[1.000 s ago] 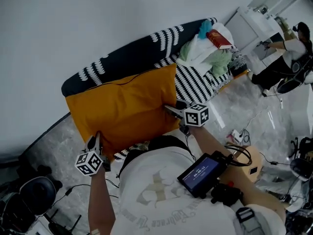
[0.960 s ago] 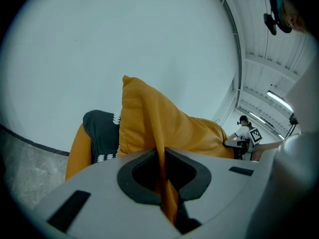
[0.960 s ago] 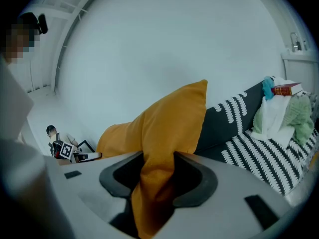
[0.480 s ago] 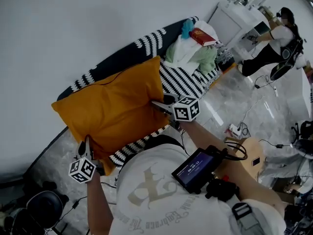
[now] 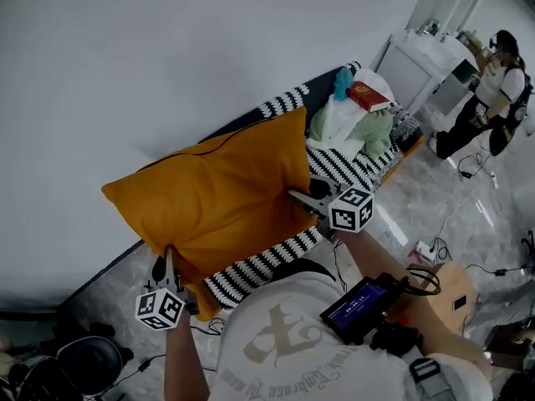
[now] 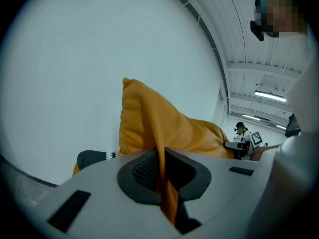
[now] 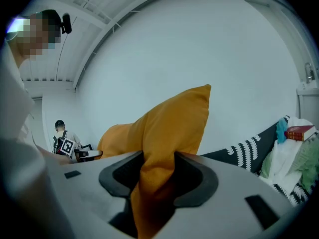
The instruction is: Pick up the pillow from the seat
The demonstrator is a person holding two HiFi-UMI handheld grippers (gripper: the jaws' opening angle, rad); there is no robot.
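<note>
A big orange pillow [image 5: 221,195] hangs in the air above the black-and-white patterned seat [image 5: 343,167], held at two of its edges. My left gripper [image 5: 167,261] is shut on a thin fold of the pillow's near left corner; in the left gripper view the pillow [image 6: 164,123] runs as a narrow orange strip between the pads. My right gripper [image 5: 299,197] is shut on a thicker bunch of the pillow's right edge, and the right gripper view shows the pillow [image 7: 169,128] filling the gap between its jaws.
A heap of clothes [image 5: 351,128] with a red book [image 5: 368,96] on top lies at the seat's far end. A white cabinet [image 5: 422,65] and a person [image 5: 489,90] stand beyond it. Cables and a power strip [image 5: 426,249] lie on the marble floor at the right.
Both grippers have risen with the pillow, which was resting on the seat and now hangs above it. More of the striped seat shows beneath the pillow.
</note>
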